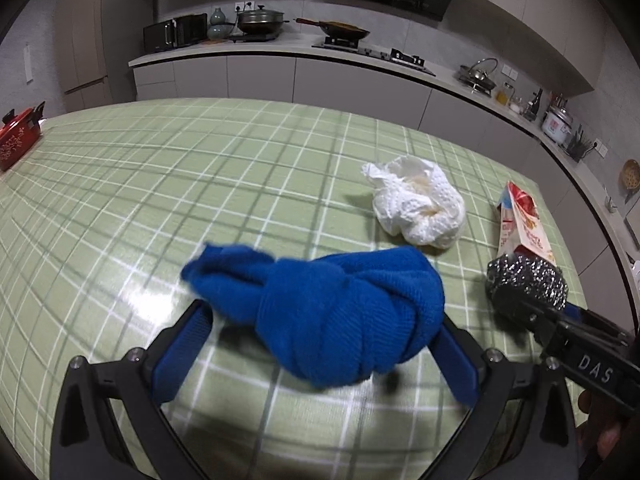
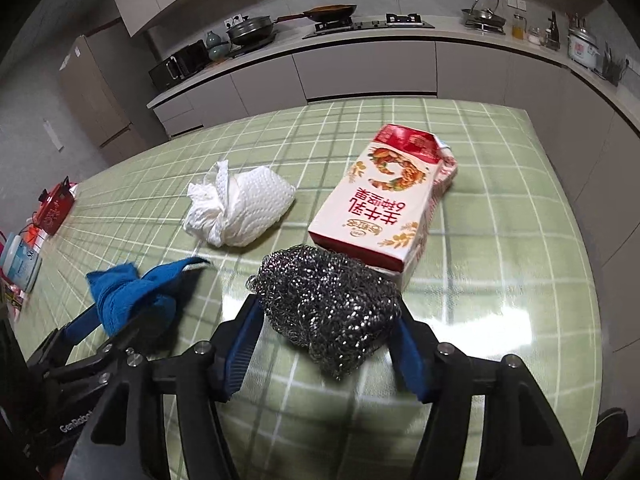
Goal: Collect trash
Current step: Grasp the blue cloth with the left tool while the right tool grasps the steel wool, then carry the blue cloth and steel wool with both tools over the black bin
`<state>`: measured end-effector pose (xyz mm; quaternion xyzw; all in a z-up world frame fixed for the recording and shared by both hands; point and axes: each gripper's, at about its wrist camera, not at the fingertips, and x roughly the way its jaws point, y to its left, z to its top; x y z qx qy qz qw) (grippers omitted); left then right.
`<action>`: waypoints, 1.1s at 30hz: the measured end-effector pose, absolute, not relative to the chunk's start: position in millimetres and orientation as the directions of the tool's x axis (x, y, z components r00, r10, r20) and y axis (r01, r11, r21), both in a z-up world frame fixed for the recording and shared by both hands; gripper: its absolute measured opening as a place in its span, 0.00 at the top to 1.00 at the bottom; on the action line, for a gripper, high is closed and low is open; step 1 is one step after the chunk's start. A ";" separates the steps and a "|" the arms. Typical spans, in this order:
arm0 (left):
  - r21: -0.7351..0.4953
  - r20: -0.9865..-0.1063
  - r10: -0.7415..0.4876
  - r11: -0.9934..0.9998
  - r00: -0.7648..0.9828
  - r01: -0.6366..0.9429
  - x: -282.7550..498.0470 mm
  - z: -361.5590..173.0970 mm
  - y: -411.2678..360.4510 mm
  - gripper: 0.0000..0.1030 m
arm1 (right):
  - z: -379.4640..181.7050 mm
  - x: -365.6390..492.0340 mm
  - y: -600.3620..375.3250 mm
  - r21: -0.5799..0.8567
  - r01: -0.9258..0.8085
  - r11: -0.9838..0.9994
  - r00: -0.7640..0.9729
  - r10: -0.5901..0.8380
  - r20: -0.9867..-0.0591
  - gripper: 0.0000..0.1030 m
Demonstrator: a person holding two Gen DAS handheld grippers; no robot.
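Left gripper (image 1: 320, 320) closed on blue cloth (image 1: 332, 312); right gripper (image 2: 328, 320) closed on steel scourer (image 2: 328, 304); side by side.

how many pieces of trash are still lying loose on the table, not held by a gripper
2: the crumpled paper towel mid-table and the milk carton lying flat to its right. The blue cloth and steel scrubber are gripped. More could lie out of frame.

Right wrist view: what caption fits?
Right gripper holding steel scourer above checked table, milk carton beyond.
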<state>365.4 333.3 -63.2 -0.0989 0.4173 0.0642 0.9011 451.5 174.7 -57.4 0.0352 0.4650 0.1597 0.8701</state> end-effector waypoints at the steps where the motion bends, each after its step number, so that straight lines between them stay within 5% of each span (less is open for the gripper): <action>1: -0.126 -0.769 0.030 0.972 0.638 -0.197 365.5 -64.4 333.8 0.00 | -57.6 453.1 175.9 0.207 -0.248 0.946 0.516 0.310 -0.798 0.37; 4: -0.145 -0.782 0.009 0.970 0.623 -0.196 364.7 -69.3 335.3 0.03 | -57.5 454.7 181.9 0.196 -0.277 0.941 0.510 0.317 -0.800 0.43; 9: -0.179 -0.763 -0.016 0.966 0.647 -0.187 361.0 -65.4 337.8 0.41 | -57.0 449.9 185.9 0.201 -0.313 0.928 0.505 0.341 -0.793 0.52; 12: -0.218 -0.751 -0.050 0.960 0.658 -0.176 355.8 -65.6 344.7 0.50 | -56.4 444.3 188.1 0.199 -0.331 0.922 0.501 0.350 -0.792 0.54; 33: -0.169 -0.703 -0.018 0.975 0.711 -0.142 298.6 -33.7 301.6 0.52 | -17.5 380.7 146.1 0.188 -0.378 0.907 0.544 0.382 -0.747 0.56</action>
